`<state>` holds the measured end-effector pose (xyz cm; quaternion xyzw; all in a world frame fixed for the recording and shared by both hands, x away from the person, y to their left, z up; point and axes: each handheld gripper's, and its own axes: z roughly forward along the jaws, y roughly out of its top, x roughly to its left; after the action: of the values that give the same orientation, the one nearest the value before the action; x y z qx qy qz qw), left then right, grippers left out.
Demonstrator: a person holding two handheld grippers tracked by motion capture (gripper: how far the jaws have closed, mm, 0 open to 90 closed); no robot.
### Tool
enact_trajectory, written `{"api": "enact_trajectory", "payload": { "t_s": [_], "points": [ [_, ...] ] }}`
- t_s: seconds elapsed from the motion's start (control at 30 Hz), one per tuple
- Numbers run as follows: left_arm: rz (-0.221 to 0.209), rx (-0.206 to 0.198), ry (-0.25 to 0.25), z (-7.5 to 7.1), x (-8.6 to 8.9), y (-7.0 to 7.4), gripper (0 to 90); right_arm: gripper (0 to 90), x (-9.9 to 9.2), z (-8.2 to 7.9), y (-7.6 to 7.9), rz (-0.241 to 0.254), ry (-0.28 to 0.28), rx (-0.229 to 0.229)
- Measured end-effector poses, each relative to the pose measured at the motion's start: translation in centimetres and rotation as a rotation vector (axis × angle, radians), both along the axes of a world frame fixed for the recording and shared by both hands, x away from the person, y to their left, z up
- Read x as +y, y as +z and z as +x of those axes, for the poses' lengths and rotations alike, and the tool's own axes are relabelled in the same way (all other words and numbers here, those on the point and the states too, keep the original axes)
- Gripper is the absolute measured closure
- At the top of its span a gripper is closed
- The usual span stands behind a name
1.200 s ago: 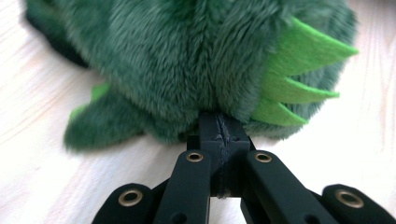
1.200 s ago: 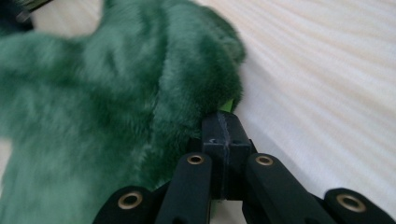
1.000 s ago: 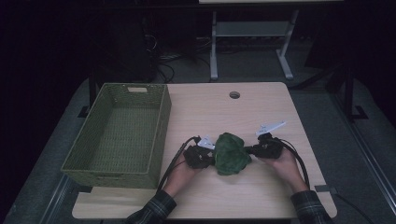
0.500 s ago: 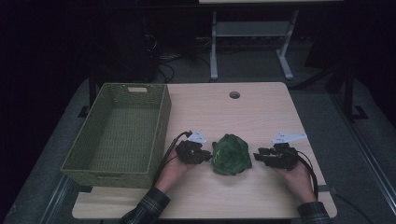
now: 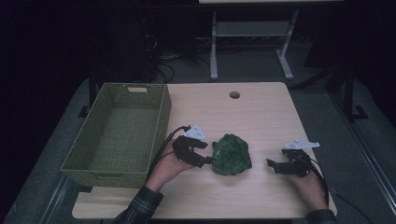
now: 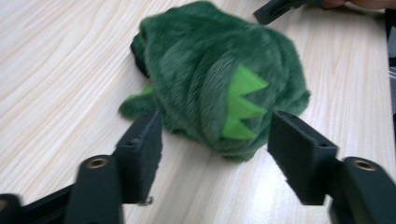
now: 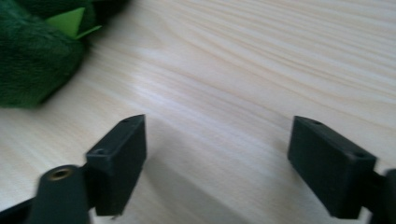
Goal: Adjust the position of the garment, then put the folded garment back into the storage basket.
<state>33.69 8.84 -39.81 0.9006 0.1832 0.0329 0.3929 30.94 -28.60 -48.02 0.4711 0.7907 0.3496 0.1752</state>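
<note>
The left gripper is held just beside the near-left side of a dark green plush toy with bright green felt spikes; its jaws have just been opening and are seen spread apart in the left gripper view, with the toy lying just ahead of them and not pressed by either pad. The right gripper is held well apart from the toy, to its right, and its jaws too have just been opening; in the right gripper view they are spread wide over bare wood, with nothing between them. The toy is rested, released, on the light wooden table, near its front middle. A green woven rectangular basket is placed at the table's left side.
</note>
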Motion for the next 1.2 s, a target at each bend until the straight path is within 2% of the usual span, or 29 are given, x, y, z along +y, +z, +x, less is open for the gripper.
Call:
{"api": "enact_trajectory", "payload": {
  "t_s": [0.03, 0.07, 0.17, 0.23, 0.27, 0.37, 0.43, 0.47, 0.5, 0.53, 0.6, 0.73, 1.0, 1.2],
  "points": [
    [-0.003, 0.004, -0.013, 0.0, -0.3, 0.1, 31.5, 12.9, 0.0, 0.0, -0.3, -0.018, -0.010, -0.023],
    [-0.001, 0.005, -0.023, -0.1, -0.7, 0.2, 30.1, 13.1, -0.1, 0.0, -0.3, -0.018, -0.022, -0.016],
    [0.052, -0.010, -0.057, -0.2, -1.9, 0.4, 24.4, 13.1, -0.1, 0.0, -0.3, -0.020, -0.024, -0.017],
    [0.065, -0.019, -0.069, -0.4, -2.6, 0.4, 22.0, 13.0, -0.1, 0.0, -0.3, -0.020, -0.024, -0.016],
    [0.092, -0.030, -0.076, -0.3, -3.1, 0.2, 19.0, 13.1, -0.1, 0.0, -0.3, -0.020, -0.024, -0.016],
    [0.105, -0.012, -0.090, -0.1, -3.7, -0.2, 18.0, 12.9, 0.0, -0.1, -0.3, -0.020, -0.030, -0.017],
    [0.139, -0.010, -0.103, 0.2, -4.5, -0.5, 17.6, 12.8, 0.0, -0.1, -0.3, -0.020, -0.032, -0.016],
    [0.166, -0.022, -0.094, 0.6, -5.3, -0.7, 16.6, 12.8, 0.0, -0.1, -0.3, -0.020, -0.032, -0.016],
    [0.166, -0.022, -0.094, 0.6, -5.3, -0.7, 16.6, 12.8, 0.0, -0.1, -0.3, -0.020, -0.032, -0.016],
    [0.208, -0.029, -0.111, 0.9, -5.8, -0.9, 16.6, 12.8, 0.0, -0.1, -0.3, -0.020, -0.031, -0.017],
    [0.218, -0.033, -0.112, 1.0, -6.1, -1.1, 16.3, 12.8, 0.0, -0.1, -0.3, -0.020, -0.031, -0.017],
    [0.273, -0.015, -0.116, 1.5, -7.1, -2.5, 15.4, 12.9, 0.0, -0.1, -0.3, -0.020, -0.031, -0.017],
    [0.338, -0.018, -0.125, 1.4, -7.6, -4.3, 13.7, 12.9, 0.0, -0.1, -0.3, -0.020, -0.031, -0.017],
    [0.361, -0.014, -0.113, 1.3, -8.0, -5.3, 13.0, 12.9, 0.0, -0.1, -0.3, -0.020, -0.032, -0.017]
  ]
}}
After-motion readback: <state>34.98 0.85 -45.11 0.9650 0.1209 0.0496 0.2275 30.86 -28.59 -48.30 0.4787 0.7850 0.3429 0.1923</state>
